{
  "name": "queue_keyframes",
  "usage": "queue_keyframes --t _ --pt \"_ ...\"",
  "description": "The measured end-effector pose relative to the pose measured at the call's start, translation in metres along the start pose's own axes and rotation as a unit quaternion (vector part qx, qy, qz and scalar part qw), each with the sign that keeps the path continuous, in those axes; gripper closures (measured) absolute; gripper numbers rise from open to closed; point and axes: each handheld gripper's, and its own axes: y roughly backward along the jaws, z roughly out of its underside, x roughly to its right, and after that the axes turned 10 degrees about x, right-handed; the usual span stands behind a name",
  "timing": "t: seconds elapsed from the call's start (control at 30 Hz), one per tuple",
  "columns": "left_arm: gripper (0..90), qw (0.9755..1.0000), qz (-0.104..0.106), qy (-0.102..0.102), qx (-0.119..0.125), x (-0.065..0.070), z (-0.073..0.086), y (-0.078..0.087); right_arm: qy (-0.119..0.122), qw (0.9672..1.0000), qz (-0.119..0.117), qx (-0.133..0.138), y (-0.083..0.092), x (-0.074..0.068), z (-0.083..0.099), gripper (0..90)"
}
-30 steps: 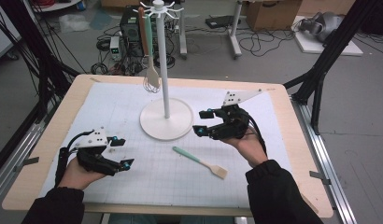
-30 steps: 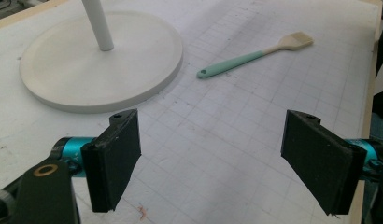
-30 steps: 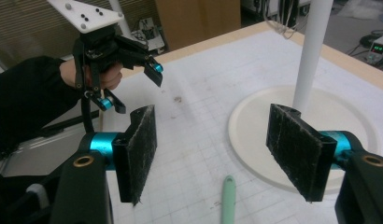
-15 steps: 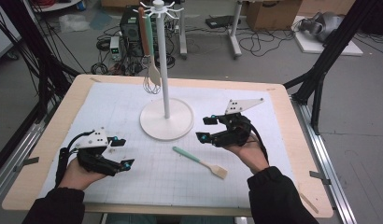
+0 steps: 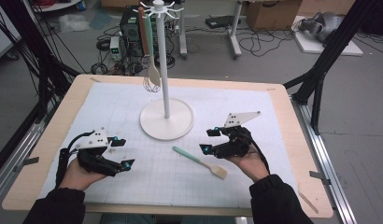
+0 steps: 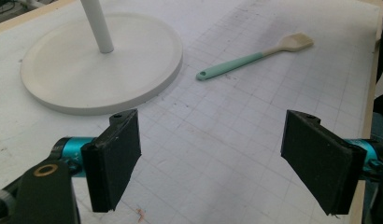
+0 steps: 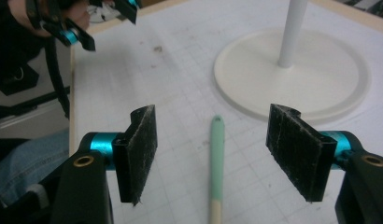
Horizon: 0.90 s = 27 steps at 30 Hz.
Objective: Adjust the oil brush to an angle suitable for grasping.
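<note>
The small spatula with a mint-green handle and pale wooden blade lies flat on the white grid mat covering the surface, just beside the white round stand base. The right gripper, jaws released wide, hovers over its handle. The left gripper, jaws also wide apart, sits near the front edge with bare mat around it.

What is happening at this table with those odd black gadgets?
A person holds a two-jaw tool in each hand. The right tool is open and lined up over the green handle of a spatula lying flat on the white mat, not gripping it. The left tool is open too and holds nothing. Beside them stands a white rack with a whisk hanging on it.
</note>
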Motion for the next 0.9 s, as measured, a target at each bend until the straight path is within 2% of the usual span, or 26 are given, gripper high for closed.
queue_keyframes --t 0.33,0.9 --pt "20.5 1.0 -0.001 0.001 0.002 0.001 0.0 0.0 0.018 0.999 0.022 -0.035 -0.005 -0.004 0.02 39.7" --pt "20.4 1.0 -0.002 0.002 0.002 0.001 0.001 -0.002 0.02 0.9961 0.034 -0.08 -0.018 -0.004 0.053 51.3"
